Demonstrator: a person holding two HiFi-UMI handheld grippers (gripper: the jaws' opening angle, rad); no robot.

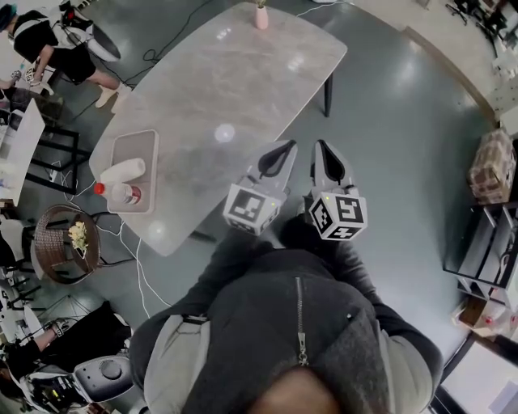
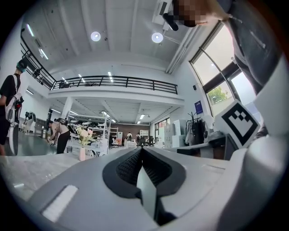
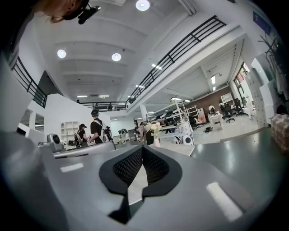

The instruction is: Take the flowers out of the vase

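Presently both grippers hover side by side over the near edge of the grey stone table (image 1: 210,89), at about 5 o'clock on its top.

- **Left gripper** (image 1: 288,146): jaws pressed together at the tips, with nothing between them.
- **Right gripper** (image 1: 320,145): jaws likewise closed and empty.
- **Pink vase** (image 1: 261,17): it stands upright at the table's far end, at 12 o'clock from the grippers and well apart from them.
- **Pale flowers** (image 3: 155,128): they rise above the vase neck and appear just past the jaw tips in both gripper views.
- **Tray** (image 1: 137,145): it carries bottles (image 1: 123,171) and lies at 9 o'clock, off the straight line to the vase.

Handling, as a judgement: the bunch is probably light, with thin, bendable stems and blooms that crush easily. The slim vase looks easy to tip if the stems drag on its neck. The best hold is on the gathered stems just above the neck and below the blooms. The other gripper should steady the vase body during a straight upward pull. Whether the flowers are real or artificial cannot be told.
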